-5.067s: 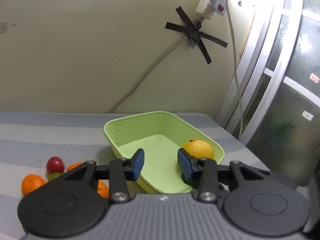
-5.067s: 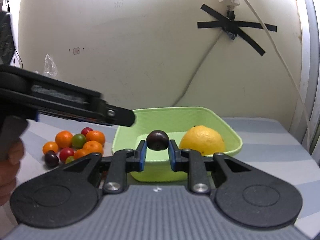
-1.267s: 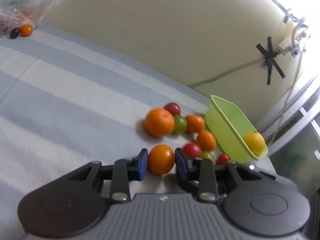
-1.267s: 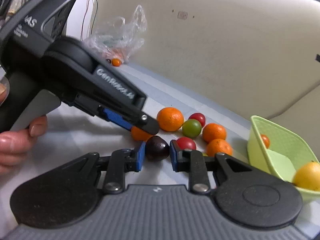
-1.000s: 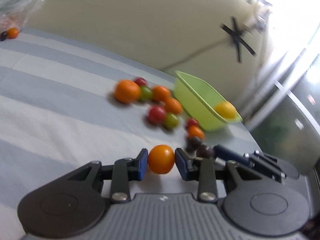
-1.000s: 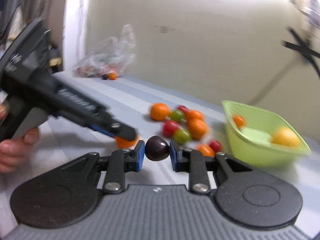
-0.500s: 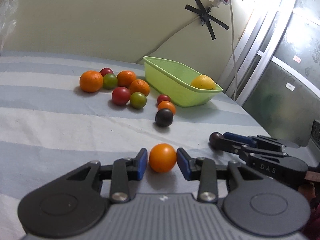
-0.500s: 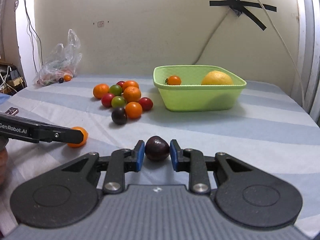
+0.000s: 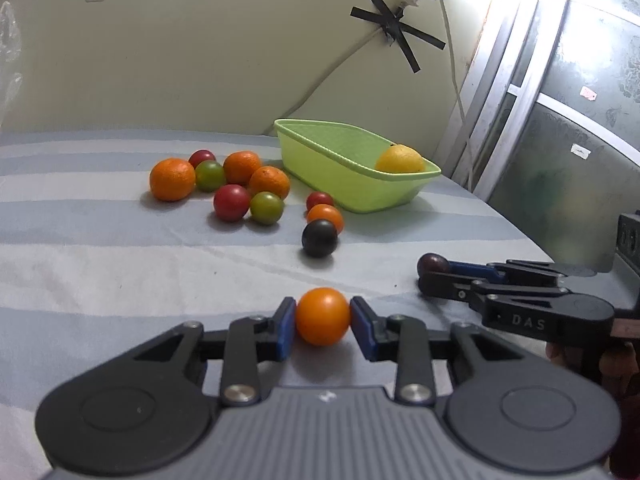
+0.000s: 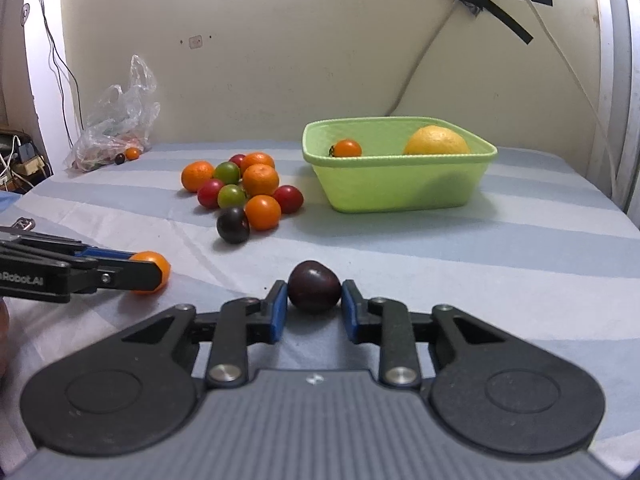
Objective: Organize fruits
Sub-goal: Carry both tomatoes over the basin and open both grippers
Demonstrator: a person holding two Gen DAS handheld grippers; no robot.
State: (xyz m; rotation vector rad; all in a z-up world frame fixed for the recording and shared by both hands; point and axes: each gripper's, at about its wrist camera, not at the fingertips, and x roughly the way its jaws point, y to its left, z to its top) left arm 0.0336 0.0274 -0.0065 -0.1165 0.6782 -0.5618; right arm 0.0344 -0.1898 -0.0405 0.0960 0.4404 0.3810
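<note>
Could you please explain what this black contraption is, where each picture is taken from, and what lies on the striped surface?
There is no robot here: a person holds a hand-operated two-finger gripper in each hand, and a wide-angle camera on each looks forward along its fingers. One picture comes from the left gripper, which is shut on a small orange fruit. The other comes from the right gripper, shut on a dark plum-like fruit. Each gripper also shows at the side of the other's view. On the striped cloth lies a cluster of orange, red, green and dark fruits beside a green basket, which holds a large yellow fruit and a small orange one. A plastic bag lies by the wall.
</note>
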